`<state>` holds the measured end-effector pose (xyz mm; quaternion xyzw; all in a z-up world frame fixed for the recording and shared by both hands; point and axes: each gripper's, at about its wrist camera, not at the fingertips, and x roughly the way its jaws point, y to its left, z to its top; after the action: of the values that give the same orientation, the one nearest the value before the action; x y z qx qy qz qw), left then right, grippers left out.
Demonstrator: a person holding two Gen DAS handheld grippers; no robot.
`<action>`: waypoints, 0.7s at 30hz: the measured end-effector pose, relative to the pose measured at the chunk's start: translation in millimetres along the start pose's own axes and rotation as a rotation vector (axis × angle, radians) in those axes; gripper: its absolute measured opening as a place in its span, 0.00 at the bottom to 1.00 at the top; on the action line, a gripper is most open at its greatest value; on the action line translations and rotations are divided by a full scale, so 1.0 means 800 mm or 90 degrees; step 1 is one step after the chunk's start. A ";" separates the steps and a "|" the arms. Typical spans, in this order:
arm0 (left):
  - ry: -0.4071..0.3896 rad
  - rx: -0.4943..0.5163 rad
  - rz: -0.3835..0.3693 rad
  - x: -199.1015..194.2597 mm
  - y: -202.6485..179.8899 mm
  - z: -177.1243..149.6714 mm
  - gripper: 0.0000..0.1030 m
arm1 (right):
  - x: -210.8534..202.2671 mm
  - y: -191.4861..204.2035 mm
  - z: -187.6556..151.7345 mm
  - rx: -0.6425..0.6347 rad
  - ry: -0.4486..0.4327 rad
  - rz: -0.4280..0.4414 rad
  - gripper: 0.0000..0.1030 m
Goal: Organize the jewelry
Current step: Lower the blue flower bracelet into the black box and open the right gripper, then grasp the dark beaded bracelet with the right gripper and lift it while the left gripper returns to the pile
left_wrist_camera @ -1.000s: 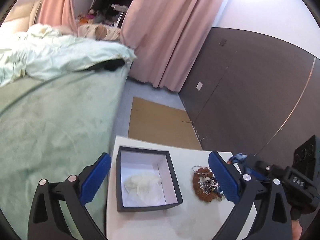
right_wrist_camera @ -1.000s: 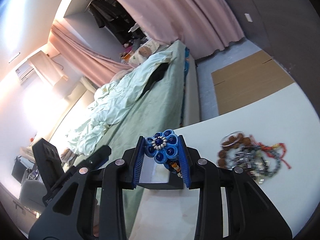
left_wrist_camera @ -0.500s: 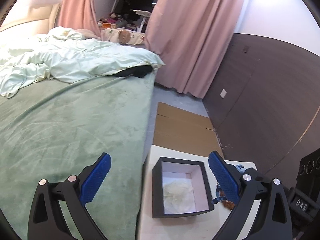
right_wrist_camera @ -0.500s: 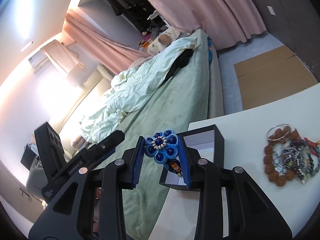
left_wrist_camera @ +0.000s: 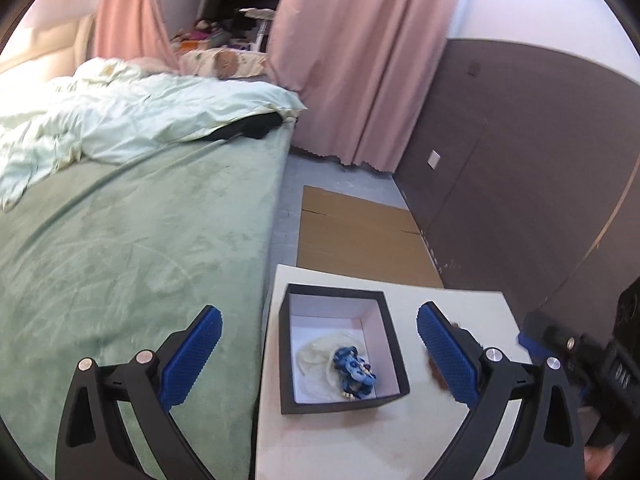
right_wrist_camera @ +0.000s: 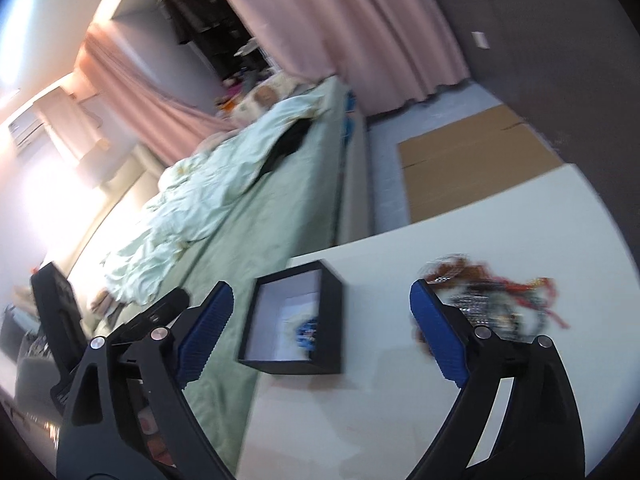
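A black box [left_wrist_camera: 396,360] with a white lining stands on the white table [left_wrist_camera: 460,308]. In it, on a pale pouch, lies a blue beaded flower piece [left_wrist_camera: 354,372]. My left gripper [left_wrist_camera: 319,312] hovers open over the box's far half, holding nothing. In the right wrist view my right gripper [right_wrist_camera: 320,292] is opening wide. Nothing sits between its pads, and below them are the box [right_wrist_camera: 332,320] and the blurred blue flower piece [right_wrist_camera: 308,330]. A tangled pile of bracelets and beads [right_wrist_camera: 492,296] lies right of the box, partly behind the right finger. Part of the pile's brown beads [left_wrist_camera: 434,364] peeks out in the left wrist view.
A bed with a green cover [left_wrist_camera: 140,248] and a pale duvet [left_wrist_camera: 120,120] runs along the table's left edge. Flat cardboard [left_wrist_camera: 360,236] lies on the floor beyond the table. Pink curtains [left_wrist_camera: 360,60] and a dark wall panel [left_wrist_camera: 520,160] stand behind.
My right gripper has opened and let go of the blue flower piece, which now lies in the box. Both views have swung a little.
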<state>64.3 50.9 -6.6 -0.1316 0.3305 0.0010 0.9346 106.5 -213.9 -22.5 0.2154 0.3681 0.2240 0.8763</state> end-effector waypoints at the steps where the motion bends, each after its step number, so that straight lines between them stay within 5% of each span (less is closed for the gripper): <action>1: 0.001 0.011 -0.010 -0.001 -0.008 -0.003 0.92 | -0.005 -0.006 0.000 0.004 -0.001 -0.009 0.87; 15: 0.025 0.055 -0.136 0.000 -0.082 -0.033 0.92 | -0.063 -0.080 -0.004 0.091 -0.005 -0.056 0.87; 19: 0.026 0.051 -0.148 0.008 -0.095 -0.037 0.90 | -0.073 -0.103 -0.007 0.134 0.000 -0.055 0.75; 21: 0.035 0.050 -0.156 0.013 -0.102 -0.040 0.81 | -0.075 -0.116 -0.008 0.158 0.007 -0.053 0.71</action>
<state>59.7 -36.6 -17.0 -0.1340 0.3372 -0.1299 0.9227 85.8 -321.0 -44.0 0.3053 0.4066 0.1417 0.8493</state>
